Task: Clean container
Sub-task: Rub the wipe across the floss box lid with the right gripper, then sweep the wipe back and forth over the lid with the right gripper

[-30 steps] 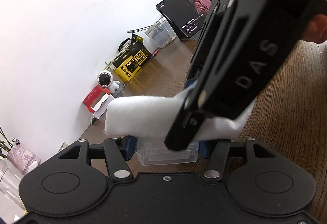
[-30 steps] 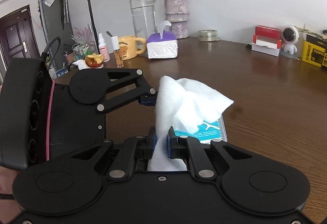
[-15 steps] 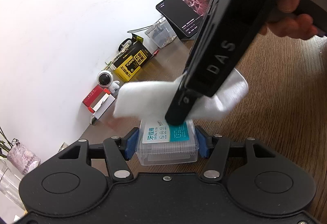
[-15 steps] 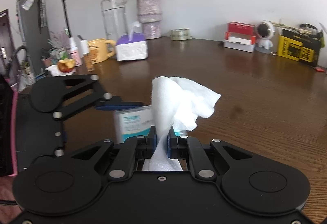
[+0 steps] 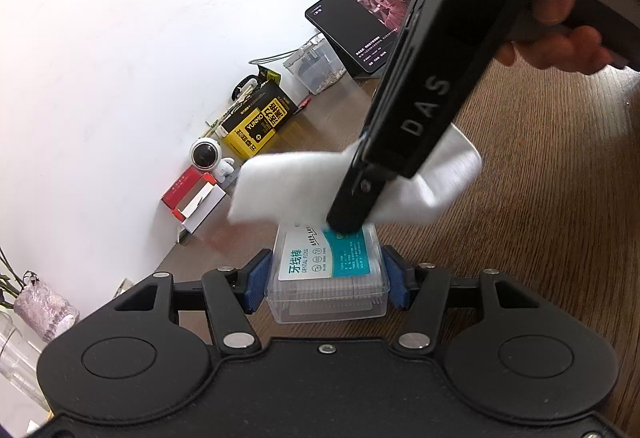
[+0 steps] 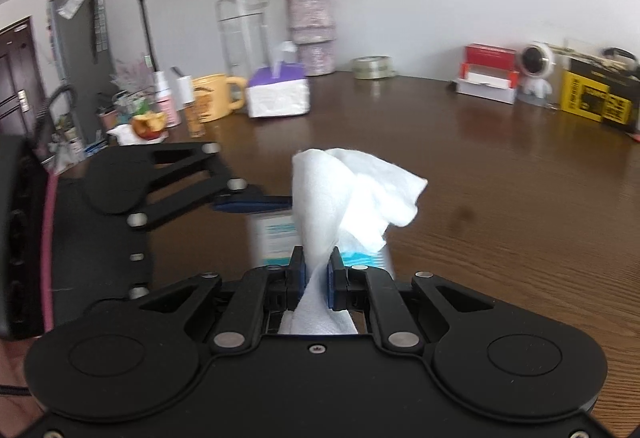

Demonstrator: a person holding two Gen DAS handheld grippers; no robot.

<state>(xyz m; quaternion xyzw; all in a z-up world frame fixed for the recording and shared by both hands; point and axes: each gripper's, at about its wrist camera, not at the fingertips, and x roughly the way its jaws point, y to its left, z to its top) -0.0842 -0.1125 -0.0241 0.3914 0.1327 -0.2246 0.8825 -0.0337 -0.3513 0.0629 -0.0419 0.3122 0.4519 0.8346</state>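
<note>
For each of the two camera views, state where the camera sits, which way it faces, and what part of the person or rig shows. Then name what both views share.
Left wrist: on the left gripper, looking along its fingers, which clamp the floss box; a hand shows.
Right wrist: on the right gripper, facing the far wall across the table, pinching the white cloth.
Shared: box, cloth, each other's gripper.

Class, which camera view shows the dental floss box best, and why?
The left wrist view: the dental floss box sits clamped in the left gripper, its label and clear sides readable, only its far edge hidden by the right gripper and white wipe. The right wrist view shows only blurred slivers behind the wipe.
</note>
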